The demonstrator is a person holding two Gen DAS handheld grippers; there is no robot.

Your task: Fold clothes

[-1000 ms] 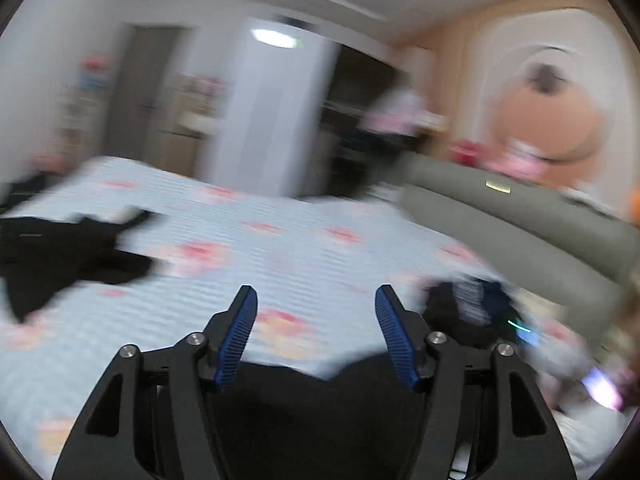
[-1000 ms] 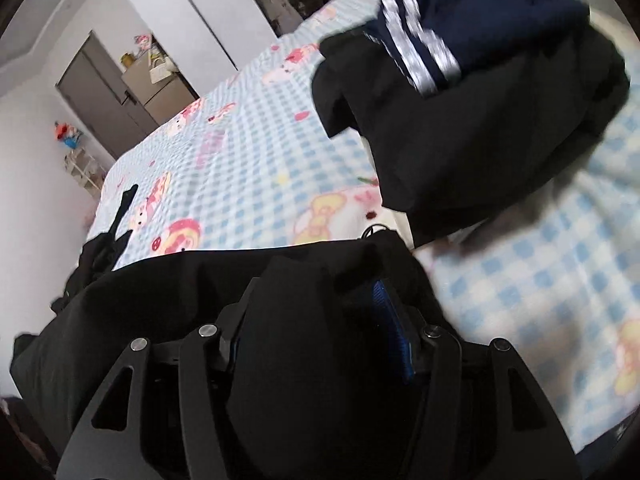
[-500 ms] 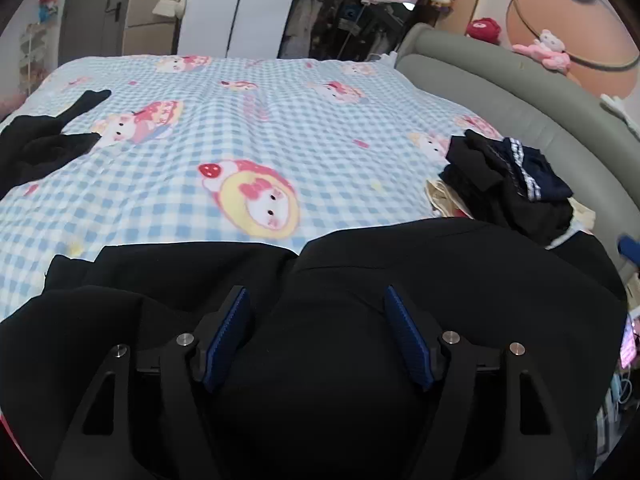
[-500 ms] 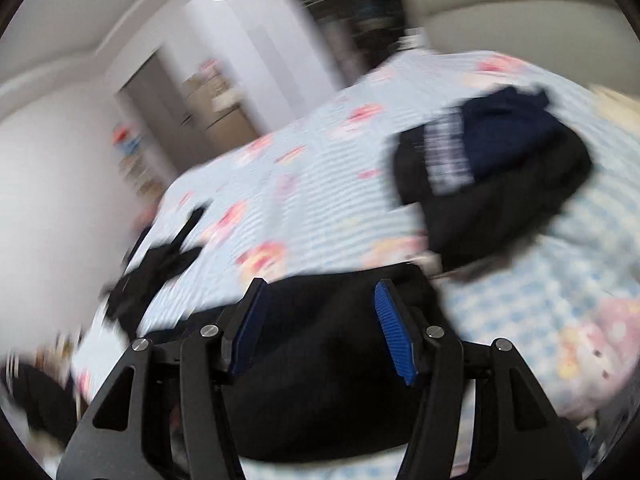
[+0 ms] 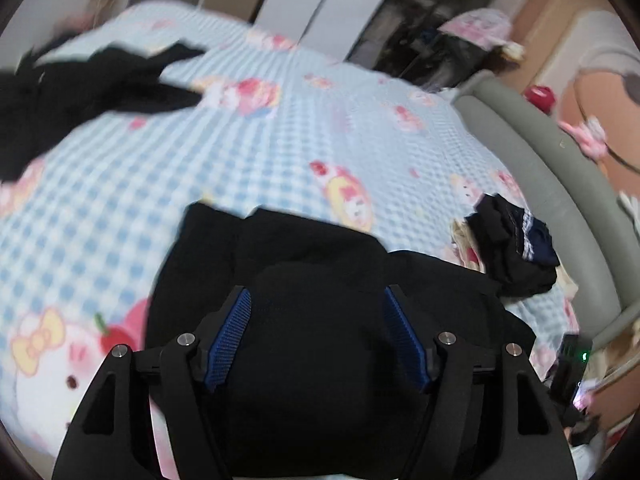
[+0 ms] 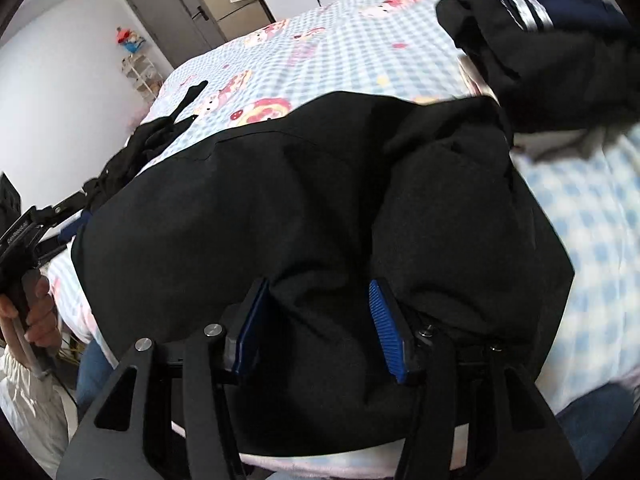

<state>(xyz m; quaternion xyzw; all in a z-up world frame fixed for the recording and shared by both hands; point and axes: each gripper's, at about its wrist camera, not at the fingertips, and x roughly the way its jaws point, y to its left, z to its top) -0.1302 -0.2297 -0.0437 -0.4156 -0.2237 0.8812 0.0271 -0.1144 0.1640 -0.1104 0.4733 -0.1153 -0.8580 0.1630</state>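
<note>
A black garment [image 5: 312, 248] lies spread along the near edge of the blue checked bed [image 5: 280, 152]. My left gripper [image 5: 316, 291] points down at it, and its jaws are closing from wide apart around a raised mound of the black cloth. The blue pads [image 5: 228, 340] still show bare. In the right wrist view the same garment [image 6: 240, 208] fills the middle. My right gripper [image 6: 317, 281] is closing on a bunched fold of it that sits between the pads [image 6: 384, 328].
A heap of dark clothes with a navy striped piece [image 5: 516, 248] [image 6: 552, 40] sits to the right. Another black garment [image 5: 80, 84] [image 6: 152, 140] lies at the far left. A grey padded headboard [image 5: 560, 168] bounds the right side. A person's hand [image 6: 36, 312] grips a handle at the left.
Both grippers dropped toward the black garment. The left view swung from the room down onto the cloth, which now bulges between its fingers. The right gripper's fingers narrowed around a fold.
</note>
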